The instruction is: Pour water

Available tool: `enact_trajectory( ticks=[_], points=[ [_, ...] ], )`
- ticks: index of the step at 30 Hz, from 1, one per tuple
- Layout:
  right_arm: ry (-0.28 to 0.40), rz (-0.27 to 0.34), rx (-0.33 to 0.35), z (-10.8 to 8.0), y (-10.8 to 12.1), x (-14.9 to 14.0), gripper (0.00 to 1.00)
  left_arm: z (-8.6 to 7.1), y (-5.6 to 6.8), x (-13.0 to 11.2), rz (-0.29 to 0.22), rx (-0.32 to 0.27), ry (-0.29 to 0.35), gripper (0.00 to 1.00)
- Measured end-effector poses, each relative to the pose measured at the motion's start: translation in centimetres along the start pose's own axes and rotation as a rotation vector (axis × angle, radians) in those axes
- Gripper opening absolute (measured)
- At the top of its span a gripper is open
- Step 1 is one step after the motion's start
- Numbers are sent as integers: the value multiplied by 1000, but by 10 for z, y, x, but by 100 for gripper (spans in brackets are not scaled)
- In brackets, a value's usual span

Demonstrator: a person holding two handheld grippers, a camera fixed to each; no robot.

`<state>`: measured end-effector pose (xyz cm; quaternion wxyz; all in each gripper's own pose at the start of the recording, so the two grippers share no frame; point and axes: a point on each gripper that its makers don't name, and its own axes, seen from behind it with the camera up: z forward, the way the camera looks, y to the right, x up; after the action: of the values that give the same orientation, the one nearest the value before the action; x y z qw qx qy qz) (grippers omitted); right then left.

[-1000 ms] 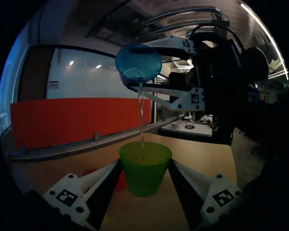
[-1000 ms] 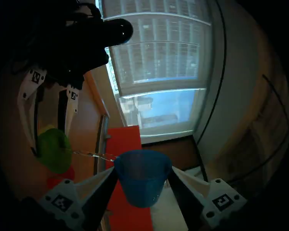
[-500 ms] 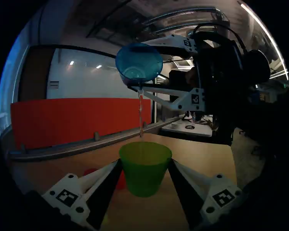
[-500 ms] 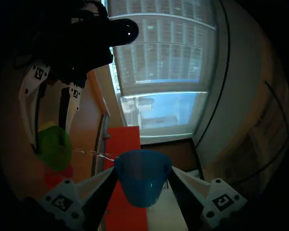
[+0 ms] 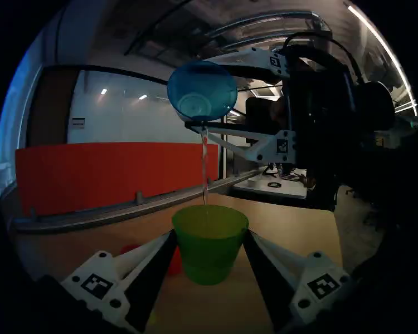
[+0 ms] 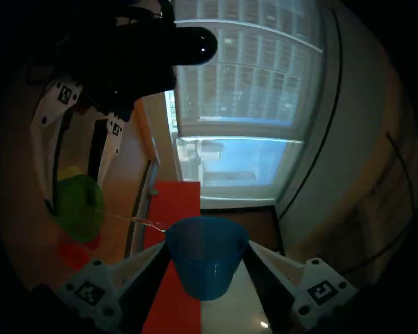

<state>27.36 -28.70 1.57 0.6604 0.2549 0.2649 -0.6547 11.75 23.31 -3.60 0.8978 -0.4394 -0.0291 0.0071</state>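
Left gripper view, far left: a red panel stands behind a rail at the far edge of the wooden surface. A small red thing lies on the surface just behind the left tool's left finger; cannot tell what it is. The left tool pinches the green cup, a finger against each side. The cup is upright, near and central; cannot tell whether it rests on the surface. A thin stream of water runs from the lip of the blue cup straight down into the green cup's mouth. The blue cup is directly above, tipped well over, mouth toward the camera. The right tool clamps it, one finger above, one below. That tool's dark body is to the right, too dim to make out. Right gripper view: green cup at left, blue cup near centre between the fingers, bright window beyond.
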Motion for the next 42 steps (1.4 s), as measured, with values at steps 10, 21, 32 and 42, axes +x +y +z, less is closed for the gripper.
enact_trajectory(
  ticks=[10, 21, 32, 42],
  points=[
    [8, -30, 0, 1, 0, 8, 89, -1, -1, 0, -4, 3, 5, 84],
    [12, -59, 2, -1, -1, 10, 89, -1, -1, 3, -4, 2, 8, 84],
    [14, -65, 1, -1, -1, 10, 89, -1, -1, 4, -2, 3, 8, 85],
    [13, 50, -3, -5, 1, 4, 89, 0, 1, 5, 2, 1, 8, 85]
  ],
)
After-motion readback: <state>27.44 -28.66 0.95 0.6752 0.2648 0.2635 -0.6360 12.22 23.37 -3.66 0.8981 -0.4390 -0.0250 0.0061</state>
